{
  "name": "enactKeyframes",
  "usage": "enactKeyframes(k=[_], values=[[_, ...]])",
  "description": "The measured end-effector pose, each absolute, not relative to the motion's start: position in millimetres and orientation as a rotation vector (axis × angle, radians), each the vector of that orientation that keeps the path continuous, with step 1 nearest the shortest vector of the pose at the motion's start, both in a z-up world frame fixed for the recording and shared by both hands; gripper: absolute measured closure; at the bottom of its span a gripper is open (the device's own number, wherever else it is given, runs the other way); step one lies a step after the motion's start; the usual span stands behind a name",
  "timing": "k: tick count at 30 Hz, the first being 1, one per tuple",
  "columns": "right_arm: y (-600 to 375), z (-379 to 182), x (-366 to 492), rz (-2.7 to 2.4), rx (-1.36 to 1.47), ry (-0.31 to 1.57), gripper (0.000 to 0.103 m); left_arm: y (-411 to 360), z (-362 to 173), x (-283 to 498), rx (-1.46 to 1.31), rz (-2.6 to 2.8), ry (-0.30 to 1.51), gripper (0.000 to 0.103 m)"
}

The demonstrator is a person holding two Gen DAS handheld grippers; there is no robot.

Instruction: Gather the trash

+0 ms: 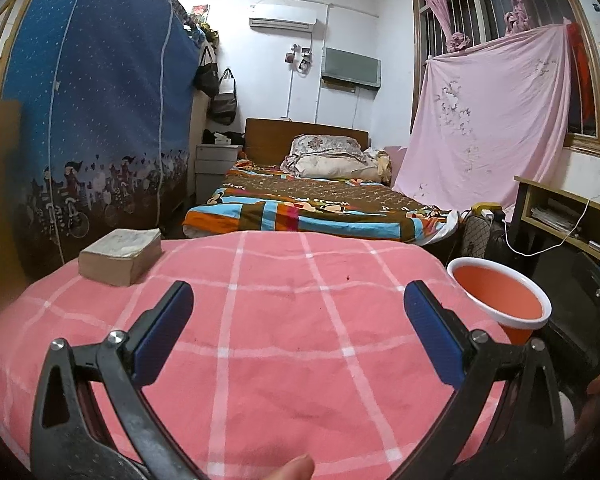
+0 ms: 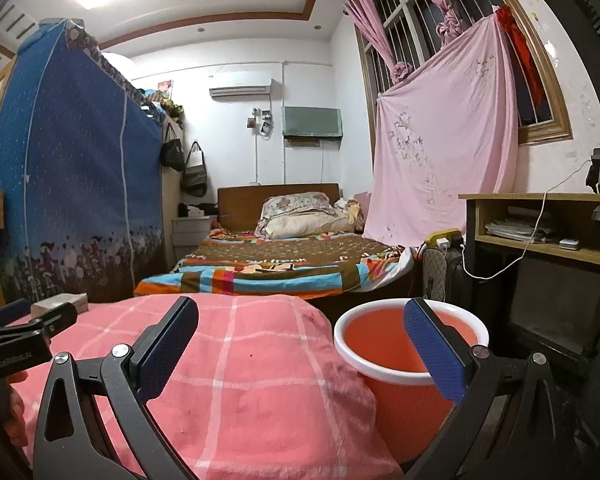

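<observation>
Both tools, the left tool [image 1: 298, 330] and the right tool [image 2: 300, 344], stand wide apart and hold nothing, low in their frames above the soft, wrinkled pink checked cloth [image 1: 284, 320] on the counter. The only loose thing on it is a thick, worn block of paper [image 1: 120, 256] at middle left in the left view, and no other trash shows. To do it well, I judge the left tool should close squarely on the block's flat sides, then carry it to the smooth, round, white-rimmed orange bin [image 2: 410, 344] at lower right, just beside the counter edge.
</observation>
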State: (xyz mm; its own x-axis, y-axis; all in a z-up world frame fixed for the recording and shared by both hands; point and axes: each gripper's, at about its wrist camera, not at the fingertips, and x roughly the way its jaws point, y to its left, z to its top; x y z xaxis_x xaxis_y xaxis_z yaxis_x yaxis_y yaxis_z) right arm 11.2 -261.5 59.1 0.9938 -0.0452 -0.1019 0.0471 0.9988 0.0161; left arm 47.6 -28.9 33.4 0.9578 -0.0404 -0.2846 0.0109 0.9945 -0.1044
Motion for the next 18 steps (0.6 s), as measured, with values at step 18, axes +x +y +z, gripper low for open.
enactKeyframes(k=[18], values=[[-253, 46, 11, -0.046, -0.004, 0.123, 0.0, -25, 25, 43, -0.096, -0.021, 0.281, 0.016]])
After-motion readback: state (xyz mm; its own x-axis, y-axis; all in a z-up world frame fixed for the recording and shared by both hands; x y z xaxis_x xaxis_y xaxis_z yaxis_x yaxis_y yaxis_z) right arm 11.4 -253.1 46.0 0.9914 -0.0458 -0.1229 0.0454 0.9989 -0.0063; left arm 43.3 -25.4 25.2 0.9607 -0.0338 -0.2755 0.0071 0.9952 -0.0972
